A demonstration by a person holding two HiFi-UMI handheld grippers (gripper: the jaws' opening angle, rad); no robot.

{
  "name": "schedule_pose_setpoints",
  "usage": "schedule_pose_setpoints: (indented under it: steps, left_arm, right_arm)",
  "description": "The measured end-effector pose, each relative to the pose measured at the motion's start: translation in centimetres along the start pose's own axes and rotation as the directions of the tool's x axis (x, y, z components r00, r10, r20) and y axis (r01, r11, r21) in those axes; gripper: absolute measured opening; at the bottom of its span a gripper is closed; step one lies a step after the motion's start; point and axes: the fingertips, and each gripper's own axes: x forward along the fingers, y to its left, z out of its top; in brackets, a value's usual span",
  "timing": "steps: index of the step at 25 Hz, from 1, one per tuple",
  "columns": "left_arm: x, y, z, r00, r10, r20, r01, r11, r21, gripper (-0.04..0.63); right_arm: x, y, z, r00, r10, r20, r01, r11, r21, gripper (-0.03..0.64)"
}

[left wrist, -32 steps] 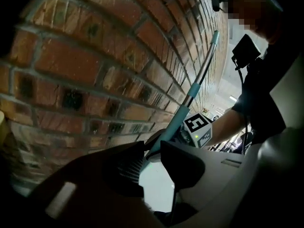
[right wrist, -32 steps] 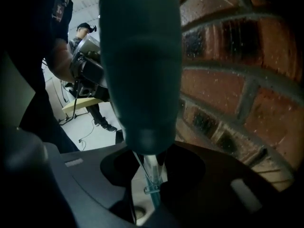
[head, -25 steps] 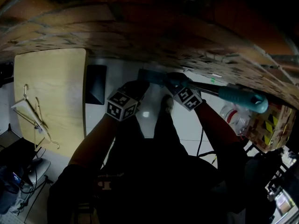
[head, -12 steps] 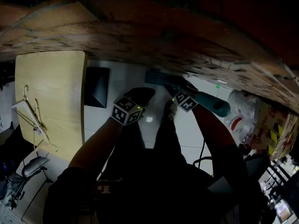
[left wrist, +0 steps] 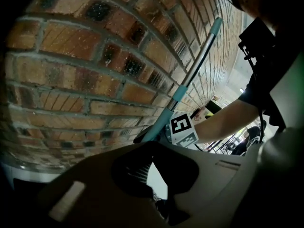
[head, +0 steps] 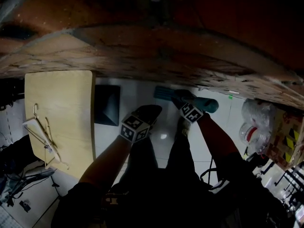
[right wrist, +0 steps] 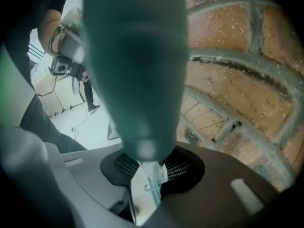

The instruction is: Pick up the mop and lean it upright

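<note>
The right gripper (right wrist: 148,164) clamps the mop handle (right wrist: 135,65), which stands nearly upright close to the brick wall (left wrist: 80,75); the left gripper (left wrist: 148,172) is closed, empty. If released before the handle rests on the wall, it could slide sideways and topple

White floor (head: 142,91) carried mop (head: 164,92) & dark panel (head: 107,104) by wall, plus wood table (head: 66,99) w/ hangers (head: 45,139) on top.
</note>
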Motion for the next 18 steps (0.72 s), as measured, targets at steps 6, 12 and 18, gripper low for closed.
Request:
schedule_pose_setpoints:
  steps: [6, 12, 18]
  left_arm:
    - [0.4, 0.1, -0.9, 1.000, -0.011, -0.024, 0.011, 1.000, 0.014, 0.002]
    - [0.1, -0.6, 0.1, 1.000, -0.026, -0.009, 0.027, 0.999, 0.026, 0.002]
    - [-0.3, -0.4, 0.9, 1.000, -0.020, 0.001, 0.020, 0.999, 0.034, 0.002]
  right_arm:
    - [1.1, -2.3, 1.0, 0.998, -0.054, 0.045, 0.054, 0.998, 0.016, 0.141]
    - [1.1, -2.6, 1.3, 0.999, -0.048, 0.005, 0.048, 0.999, 0.005, 0.146]
    - [1.2, -2.7, 1.7, 0.998, -0.057, 0.003, 0.057, 0.997, 0.047, 0.208]
